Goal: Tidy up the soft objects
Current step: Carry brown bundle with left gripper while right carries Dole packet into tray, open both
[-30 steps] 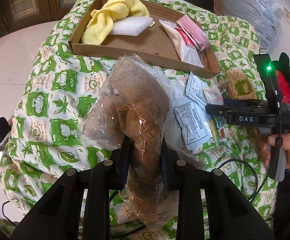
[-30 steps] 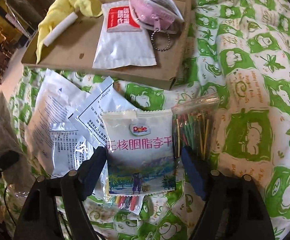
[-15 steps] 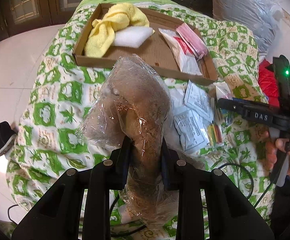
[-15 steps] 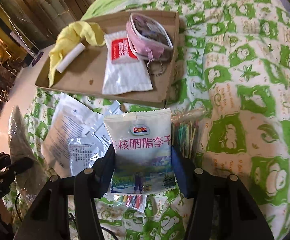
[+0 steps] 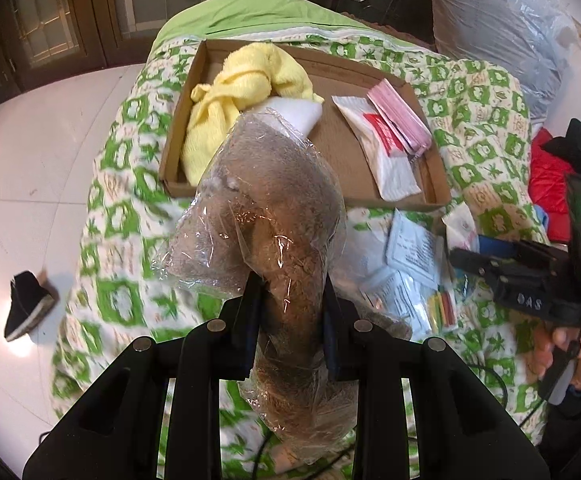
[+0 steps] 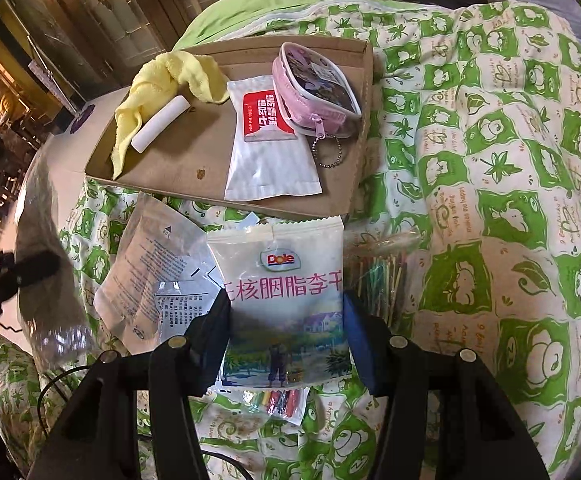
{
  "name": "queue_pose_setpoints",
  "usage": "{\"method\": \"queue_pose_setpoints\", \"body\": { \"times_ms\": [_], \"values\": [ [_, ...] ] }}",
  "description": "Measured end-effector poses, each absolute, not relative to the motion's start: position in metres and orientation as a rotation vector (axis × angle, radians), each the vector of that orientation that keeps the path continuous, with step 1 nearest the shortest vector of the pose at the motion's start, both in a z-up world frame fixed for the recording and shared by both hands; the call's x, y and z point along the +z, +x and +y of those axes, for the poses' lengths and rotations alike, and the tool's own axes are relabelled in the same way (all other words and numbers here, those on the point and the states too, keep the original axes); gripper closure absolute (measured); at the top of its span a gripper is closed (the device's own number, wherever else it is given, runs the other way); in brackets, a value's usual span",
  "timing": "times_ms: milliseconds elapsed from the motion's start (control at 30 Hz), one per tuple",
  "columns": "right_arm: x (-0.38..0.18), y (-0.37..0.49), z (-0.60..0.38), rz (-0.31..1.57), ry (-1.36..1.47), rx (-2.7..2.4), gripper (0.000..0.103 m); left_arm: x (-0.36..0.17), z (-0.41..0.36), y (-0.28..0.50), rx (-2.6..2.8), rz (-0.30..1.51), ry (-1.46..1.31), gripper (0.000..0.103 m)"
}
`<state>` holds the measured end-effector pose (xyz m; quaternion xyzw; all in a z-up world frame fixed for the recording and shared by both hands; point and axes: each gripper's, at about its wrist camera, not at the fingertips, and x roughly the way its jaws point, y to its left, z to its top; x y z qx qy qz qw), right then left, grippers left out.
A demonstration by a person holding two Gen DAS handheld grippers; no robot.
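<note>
- Plush toy in clear plastic wrap (image 5: 274, 216): your left hand-held gripper (image 5: 290, 316) is pinching it above the bed (image 5: 126, 216).
- Your right hand-held gripper (image 6: 286, 320) is clamping the Dole snack packet (image 6: 282, 288), its jaws having just been closing.

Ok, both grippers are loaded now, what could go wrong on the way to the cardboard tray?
1. The left gripper pinches the plastic-wrapped plush only at a narrow part, with the bulk overhanging; slick wrap could slip.
2. The right gripper, whose jaws have just been closing, clamps the Dole snack bag by its edges; it may buckle and drop.
3. The cardboard tray already holds a yellow towel and pouches, so the free floor may be too small for the plush.
</note>
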<state>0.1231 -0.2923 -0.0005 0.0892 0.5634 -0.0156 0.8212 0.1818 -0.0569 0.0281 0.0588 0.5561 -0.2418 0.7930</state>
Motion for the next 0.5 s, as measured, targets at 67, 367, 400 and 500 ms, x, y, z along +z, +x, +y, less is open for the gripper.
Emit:
{"method": "queue_pose_setpoints", "body": {
  "times_ms": [67, 367, 400, 500],
  "values": [
    [0.000, 0.126, -0.291, 1.199, 0.184, -0.028, 0.049, 0.032, -0.060, 0.196, -0.525, 1.203, 0.129, 0.078],
    [0.006, 0.146, -0.284, 1.193, 0.151, -0.008, 0.049, 0.040, -0.065, 0.257, -0.504, 1.227, 0.166, 0.078],
    [0.008, 0.151, -0.283, 1.190, 0.145, -0.005, 0.049, 0.040, -0.065, 0.263, -0.510, 1.232, 0.158, 0.078],
    [0.014, 0.165, -0.281, 1.174, 0.137, 0.000, 0.049, 0.042, -0.073, 0.274, -0.547, 1.238, 0.150, 0.078]
  ]
}}
